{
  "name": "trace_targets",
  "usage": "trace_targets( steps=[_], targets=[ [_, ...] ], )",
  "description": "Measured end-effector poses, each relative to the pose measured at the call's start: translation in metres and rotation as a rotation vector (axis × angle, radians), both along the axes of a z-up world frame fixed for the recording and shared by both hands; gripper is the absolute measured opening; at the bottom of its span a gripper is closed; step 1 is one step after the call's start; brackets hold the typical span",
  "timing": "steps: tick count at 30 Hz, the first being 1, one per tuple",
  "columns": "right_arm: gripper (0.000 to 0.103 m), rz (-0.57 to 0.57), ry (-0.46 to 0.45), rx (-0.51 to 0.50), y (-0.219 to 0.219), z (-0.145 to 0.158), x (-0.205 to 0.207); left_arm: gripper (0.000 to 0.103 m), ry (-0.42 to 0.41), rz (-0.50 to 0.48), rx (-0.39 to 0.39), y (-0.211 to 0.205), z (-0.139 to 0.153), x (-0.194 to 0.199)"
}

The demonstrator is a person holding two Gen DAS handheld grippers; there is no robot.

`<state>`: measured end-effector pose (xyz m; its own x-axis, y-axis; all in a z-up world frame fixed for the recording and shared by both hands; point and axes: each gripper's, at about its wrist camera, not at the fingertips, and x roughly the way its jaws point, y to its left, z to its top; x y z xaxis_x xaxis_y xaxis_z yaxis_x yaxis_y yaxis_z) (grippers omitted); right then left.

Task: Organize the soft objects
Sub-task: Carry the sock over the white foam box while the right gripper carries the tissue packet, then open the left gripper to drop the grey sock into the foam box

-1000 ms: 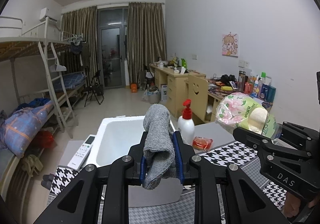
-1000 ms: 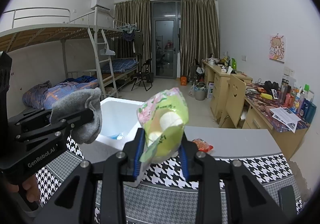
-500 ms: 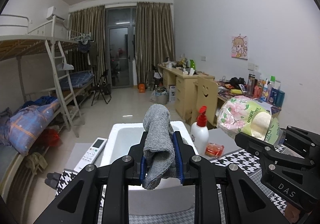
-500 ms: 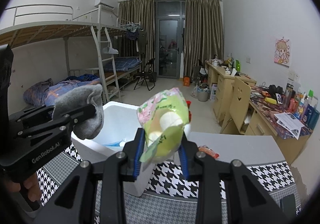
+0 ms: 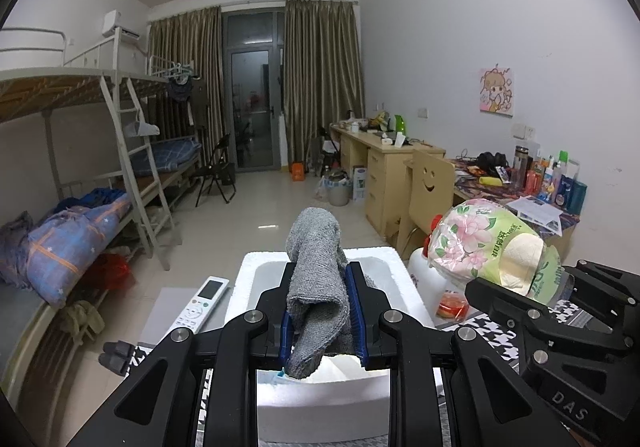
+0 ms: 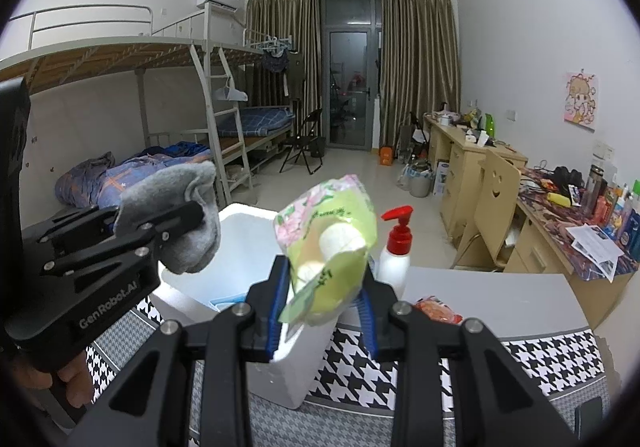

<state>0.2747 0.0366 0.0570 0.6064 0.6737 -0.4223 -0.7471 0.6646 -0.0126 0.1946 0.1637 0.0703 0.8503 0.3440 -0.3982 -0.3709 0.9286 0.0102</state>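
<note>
My left gripper (image 5: 318, 307) is shut on a grey sock (image 5: 316, 287) and holds it above the near side of a white foam box (image 5: 320, 399). My right gripper (image 6: 324, 295) is shut on a floral green tissue pack (image 6: 330, 243) and holds it over the box's right near corner (image 6: 280, 367). The right gripper and its pack (image 5: 492, 251) show at the right of the left wrist view. The left gripper and the sock (image 6: 180, 223) show at the left of the right wrist view. Something blue lies inside the box (image 6: 228, 303).
A white pump bottle with a red top (image 6: 396, 255) and a red-orange packet (image 6: 436, 309) stand right of the box on the table with its houndstooth cloth (image 6: 520, 359). A white remote (image 5: 200, 305) lies left of the box. Bunk beds stand at the left, desks at the right.
Both grippers have come nearer to the foam box and a little higher over it, each still holding its object. The box now sits lower and closer in both views.
</note>
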Motion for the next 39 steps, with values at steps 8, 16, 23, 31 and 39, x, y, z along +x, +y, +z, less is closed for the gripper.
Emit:
trace_targets(
  steps=[8, 16, 23, 31, 39],
  targets=[
    [0.037, 0.008, 0.001, -0.014, 0.01, 0.0, 0.001, 0.025, 0.015, 0.001, -0.006, 0.007, -0.003, 0.01],
    [0.037, 0.009, 0.011, -0.013, 0.016, -0.001, 0.009, 0.025, 0.041, 0.003, -0.03, 0.013, -0.01, 0.024],
    [0.037, 0.007, 0.019, -0.025, 0.022, -0.003, 0.014, 0.058, 0.072, 0.001, -0.053, 0.023, -0.017, 0.035],
    [0.037, -0.004, 0.02, -0.033, 0.026, -0.005, 0.017, 0.098, 0.038, 0.063, -0.029, 0.032, -0.013, 0.023],
    [0.037, 0.01, 0.017, -0.034, 0.032, -0.005, 0.012, 0.102, 0.033, 0.123, -0.011, 0.038, -0.011, 0.009]
  ],
)
